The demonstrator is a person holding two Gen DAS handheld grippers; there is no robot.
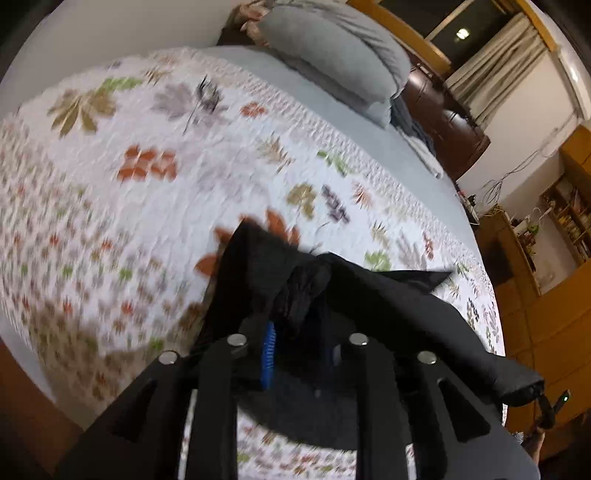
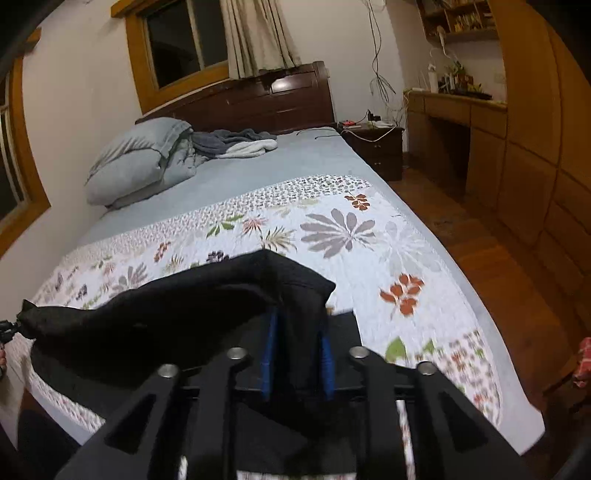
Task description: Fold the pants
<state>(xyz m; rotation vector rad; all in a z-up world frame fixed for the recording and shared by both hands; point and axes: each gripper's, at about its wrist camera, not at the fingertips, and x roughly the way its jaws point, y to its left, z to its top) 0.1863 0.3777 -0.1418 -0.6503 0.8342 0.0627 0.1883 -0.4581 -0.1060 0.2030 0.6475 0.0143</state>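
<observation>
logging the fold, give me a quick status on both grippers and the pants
Left gripper: black pants bunched between its fingers. Right gripper: pants fabric between its fingers too. Pants strung between both above the floral quilt. Nothing in the way.

A home bedroom: a bed with a leaf-patterned quilt, grey pillows and a dark wooden headboard. A curtained window, a nightstand, a wooden floor, a built-in desk and what look like cluttered shelves surround it.
</observation>
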